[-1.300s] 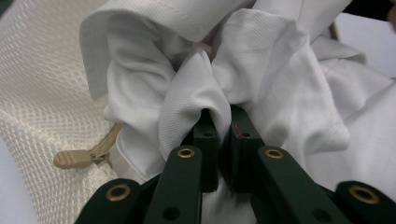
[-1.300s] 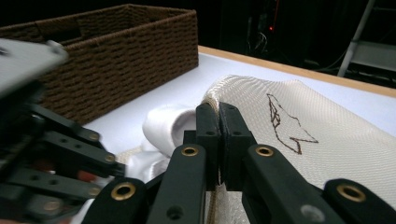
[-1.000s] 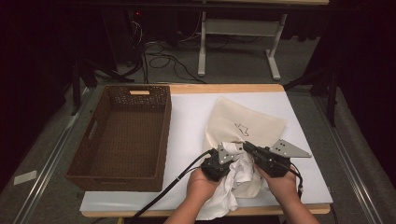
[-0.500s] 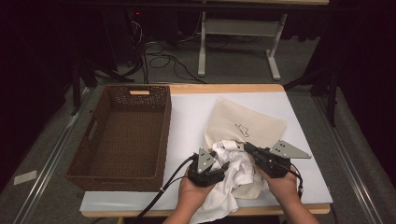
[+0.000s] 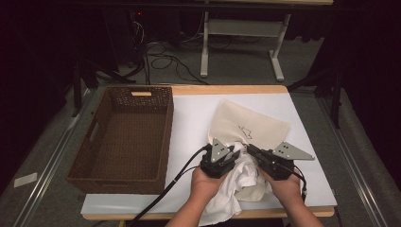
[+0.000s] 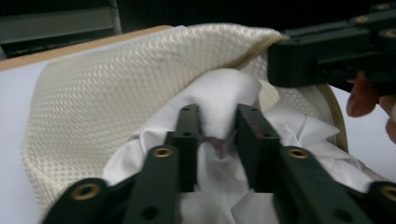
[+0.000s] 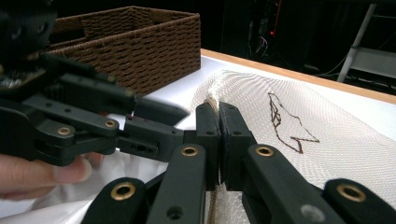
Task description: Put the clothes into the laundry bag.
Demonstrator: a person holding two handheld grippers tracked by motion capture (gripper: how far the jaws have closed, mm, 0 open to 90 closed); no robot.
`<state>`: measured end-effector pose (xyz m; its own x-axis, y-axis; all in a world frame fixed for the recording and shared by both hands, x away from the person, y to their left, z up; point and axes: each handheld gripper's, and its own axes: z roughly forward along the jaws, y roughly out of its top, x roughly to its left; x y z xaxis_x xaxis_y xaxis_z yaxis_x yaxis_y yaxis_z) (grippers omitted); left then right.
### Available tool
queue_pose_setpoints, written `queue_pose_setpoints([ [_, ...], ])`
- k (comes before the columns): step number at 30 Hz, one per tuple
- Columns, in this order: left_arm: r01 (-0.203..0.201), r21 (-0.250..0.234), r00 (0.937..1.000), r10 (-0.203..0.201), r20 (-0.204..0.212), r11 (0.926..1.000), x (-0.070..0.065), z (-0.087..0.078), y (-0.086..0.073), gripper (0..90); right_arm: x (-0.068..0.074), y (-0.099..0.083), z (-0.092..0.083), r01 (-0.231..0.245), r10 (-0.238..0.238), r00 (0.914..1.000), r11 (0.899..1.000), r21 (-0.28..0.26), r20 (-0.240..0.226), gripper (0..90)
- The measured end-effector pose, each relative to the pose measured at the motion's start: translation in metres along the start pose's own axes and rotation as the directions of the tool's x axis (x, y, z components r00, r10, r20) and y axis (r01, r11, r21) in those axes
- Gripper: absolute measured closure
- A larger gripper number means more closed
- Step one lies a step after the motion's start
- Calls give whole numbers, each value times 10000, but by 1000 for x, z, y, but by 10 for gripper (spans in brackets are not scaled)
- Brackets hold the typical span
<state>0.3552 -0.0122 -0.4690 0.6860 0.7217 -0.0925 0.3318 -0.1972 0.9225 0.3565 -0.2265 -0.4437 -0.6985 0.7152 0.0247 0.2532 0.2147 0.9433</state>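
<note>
White cloth [image 5: 236, 182] bunches at the bench's near edge, half inside the cream bag [image 5: 248, 125], whose mouth faces the person. The left gripper [image 6: 217, 128] has just been closing its fingers on a cloth fold; the right gripper [image 7: 218, 122], clenched, holds the bag's rim [image 7: 214, 98] open beside it. The bag runs away toward the far right corner.

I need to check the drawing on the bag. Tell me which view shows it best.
The right gripper view: the dark line drawing lies close and sharp on the mesh bag, beside the right tool pinching the bag's rim. The high view shows it small and faint. The left gripper view shows plain bag weave.
</note>
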Motion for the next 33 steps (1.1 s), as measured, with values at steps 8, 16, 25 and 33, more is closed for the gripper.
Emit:
queue_pose_setpoints([
  [8,-159,477,9997,150,182,9987,-8,12,-9,898,1,1,0,29,-30,10000,10000,-59,-94,894],
  [16,-259,-403,9997,259,-5,9989,-10,-23,-14,639,-3,0,-3,-64,64,10000,10000,-73,5,894],
  [25,-103,-98,9969,95,-783,9999,4,-3,-1,261,-2,1,-2,-19,19,10000,10000,-28,-63,894],
  [33,-171,197,9948,190,-999,9997,8,13,-1,857,-3,-1,1,-12,13,10000,10000,43,-84,894],
])
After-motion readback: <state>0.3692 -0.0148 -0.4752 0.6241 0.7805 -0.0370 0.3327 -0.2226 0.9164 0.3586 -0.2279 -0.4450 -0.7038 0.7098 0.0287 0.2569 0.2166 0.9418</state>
